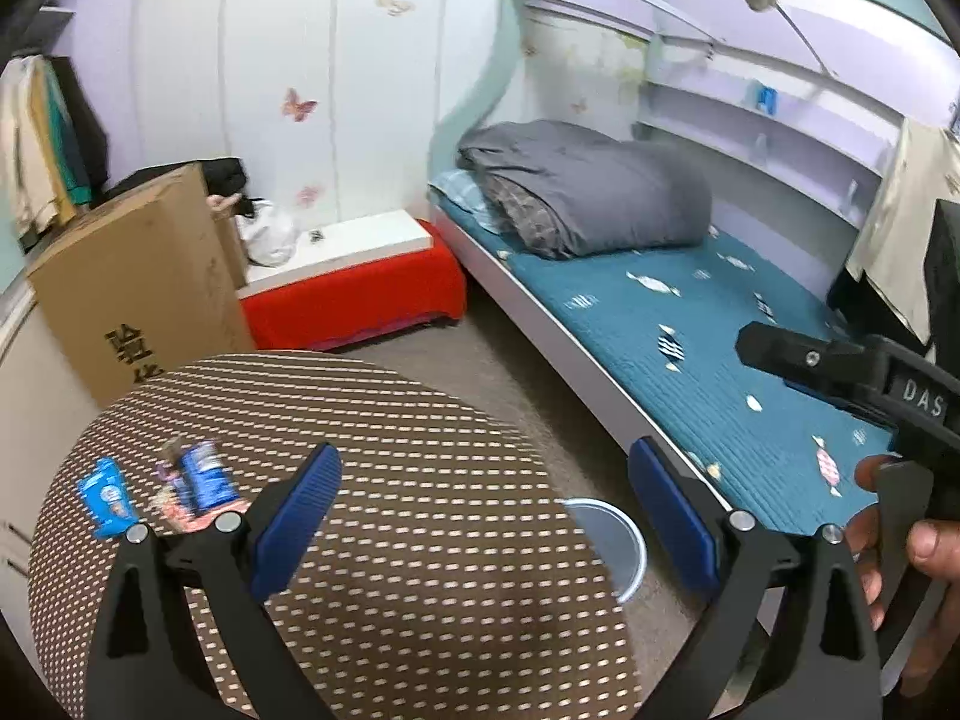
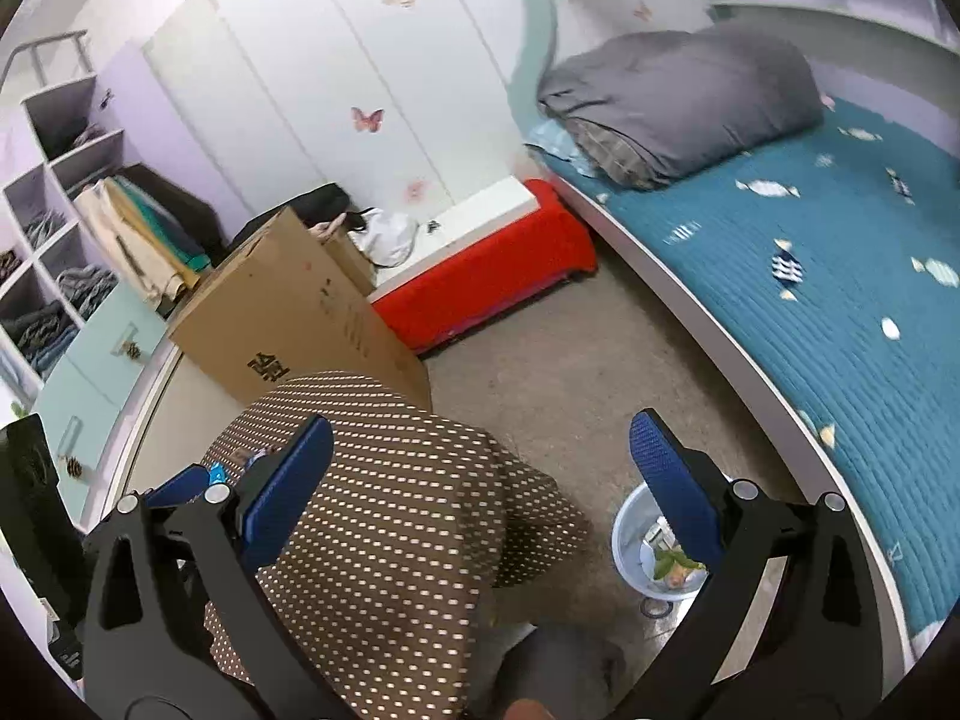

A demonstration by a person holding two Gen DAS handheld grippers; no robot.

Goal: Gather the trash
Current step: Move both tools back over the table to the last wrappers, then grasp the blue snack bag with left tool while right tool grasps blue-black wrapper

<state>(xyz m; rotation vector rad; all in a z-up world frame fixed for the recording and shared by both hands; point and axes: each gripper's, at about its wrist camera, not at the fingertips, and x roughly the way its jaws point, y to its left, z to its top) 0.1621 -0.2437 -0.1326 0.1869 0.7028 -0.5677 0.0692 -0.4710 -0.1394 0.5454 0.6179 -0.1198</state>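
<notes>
While both blue-padded grippers, left gripper (image 1: 483,501) and right gripper (image 2: 480,480), hang wide apart and empty, crumpled blue snack wrappers (image 1: 198,483) lie on the round brown dotted tabletop (image 1: 420,420), pale blue plastic bin (image 2: 630,531) on the floor beside it.

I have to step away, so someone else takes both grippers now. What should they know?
Left gripper: open, empty, over the round table.
Right gripper: open, empty, above the table edge and floor.
Wrappers, including a blue packet, lie on the table's left side.
The bin stands on the floor by the bed, with some trash already inside.
Left: pick up the wrappers and drop them in the bin.
</notes>
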